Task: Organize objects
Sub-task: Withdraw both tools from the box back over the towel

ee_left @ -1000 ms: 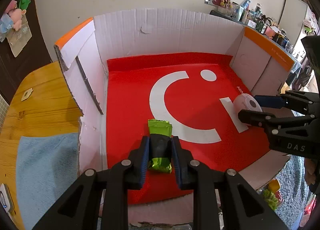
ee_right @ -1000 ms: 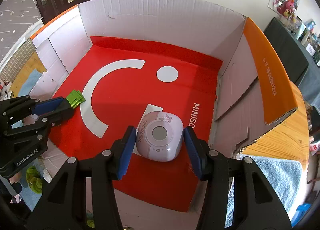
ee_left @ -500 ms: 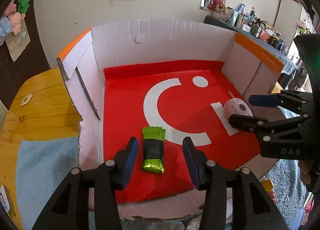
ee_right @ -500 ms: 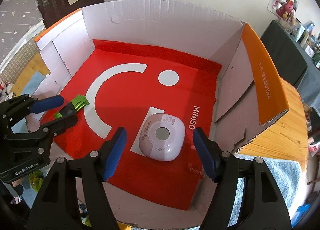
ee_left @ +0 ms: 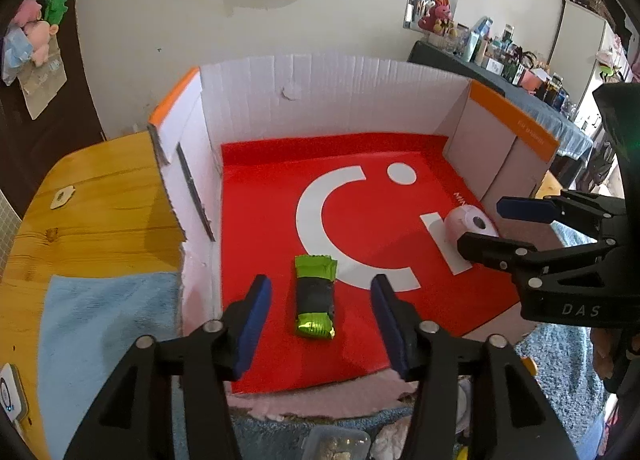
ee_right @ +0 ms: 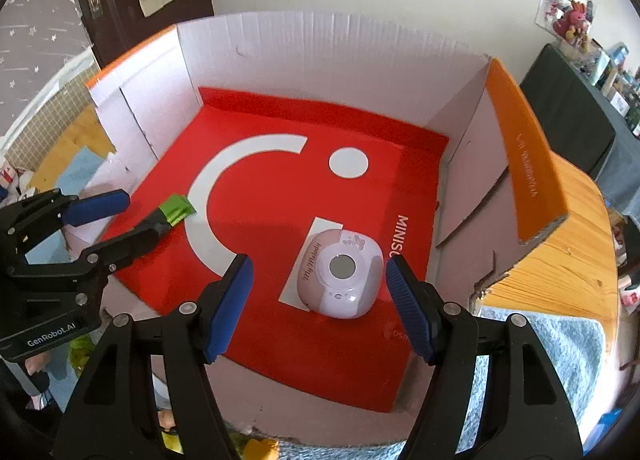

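Observation:
A green and black snack bar (ee_left: 315, 297) lies on the red floor of an open cardboard box (ee_left: 332, 100). My left gripper (ee_left: 320, 308) is open and empty, with its fingers either side of the bar and above it. A pale pink round device (ee_right: 340, 274) lies on the red floor at the box's right. My right gripper (ee_right: 320, 296) is open and empty, pulled back around it. The bar also shows in the right wrist view (ee_right: 175, 209), and the pink device in the left wrist view (ee_left: 468, 225).
The box stands on a wooden table (ee_left: 96, 204) with a light blue cloth (ee_left: 100, 332) at its left and another cloth (ee_right: 552, 352) at its right. Its orange-edged flaps (ee_right: 528, 168) stand up. A plastic container (ee_left: 340, 442) lies below the box's front edge.
My left gripper let go of the snack bar and opened wide. My right gripper opened off the pink device. Both pulled back and up from the box floor.

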`<state>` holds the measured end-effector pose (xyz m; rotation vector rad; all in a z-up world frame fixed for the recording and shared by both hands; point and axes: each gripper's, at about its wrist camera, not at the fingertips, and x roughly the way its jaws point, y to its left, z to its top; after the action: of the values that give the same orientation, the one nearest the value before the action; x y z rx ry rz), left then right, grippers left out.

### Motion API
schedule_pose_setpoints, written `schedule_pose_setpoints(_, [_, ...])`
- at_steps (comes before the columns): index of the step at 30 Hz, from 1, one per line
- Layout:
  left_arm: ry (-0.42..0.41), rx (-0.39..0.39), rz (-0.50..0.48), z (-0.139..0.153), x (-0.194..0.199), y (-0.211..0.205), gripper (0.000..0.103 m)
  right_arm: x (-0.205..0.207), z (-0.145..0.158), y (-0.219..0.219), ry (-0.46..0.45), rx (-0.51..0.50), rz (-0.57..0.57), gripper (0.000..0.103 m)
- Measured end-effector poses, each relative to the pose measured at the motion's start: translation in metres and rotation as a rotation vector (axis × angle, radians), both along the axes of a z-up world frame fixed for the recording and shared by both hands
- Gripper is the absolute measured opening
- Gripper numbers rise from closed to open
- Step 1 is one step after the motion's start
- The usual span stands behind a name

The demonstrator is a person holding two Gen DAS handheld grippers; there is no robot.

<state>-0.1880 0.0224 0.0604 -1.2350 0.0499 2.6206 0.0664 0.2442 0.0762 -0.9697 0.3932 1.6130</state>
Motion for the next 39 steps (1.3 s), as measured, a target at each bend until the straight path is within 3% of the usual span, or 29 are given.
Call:
schedule_pose_setpoints(4, [0.037,0.007,0.007,0.012,0.009,-0.003,0.059,-0.005,0.010,-0.010,0.018,0.060,-0.005,0.076])
schedule_pose_setpoints(11, [0.126,0.030,0.022,0.042,0.034,-0.008,0.067,-0.014,0.034,-0.037,0.037,0.176,-0.005,0.079])
schedule_pose_setpoints(14, [0.163,0.039,0.031,0.054,0.047,-0.010,0.074,-0.019,0.043,-0.050,0.043,0.226,-0.004,0.085])
schedule_pose_setpoints(19, [0.219,0.052,0.055,0.071,0.074,-0.016,0.081,-0.020,0.059,-0.077,0.068,0.291,0.005,0.085])
schedule_pose_setpoints(22, [0.247,0.057,0.072,0.079,0.092,-0.019,0.086,-0.020,0.064,-0.094,0.082,0.317,0.007,0.095])
schedule_pose_setpoints(24, [0.267,0.055,0.082,0.082,0.104,-0.022,0.089,-0.019,0.065,-0.106,0.086,0.341,0.003,0.096])
schedule_pose_setpoints(32, [0.316,0.050,0.138,0.079,0.147,-0.033,0.098,-0.012,0.053,-0.153,0.100,0.412,-0.032,0.102])
schedule_pose_setpoints(39, [0.296,0.039,0.167,0.057,0.170,-0.038,0.101,-0.007,0.028,-0.179,0.087,0.439,-0.059,0.102])
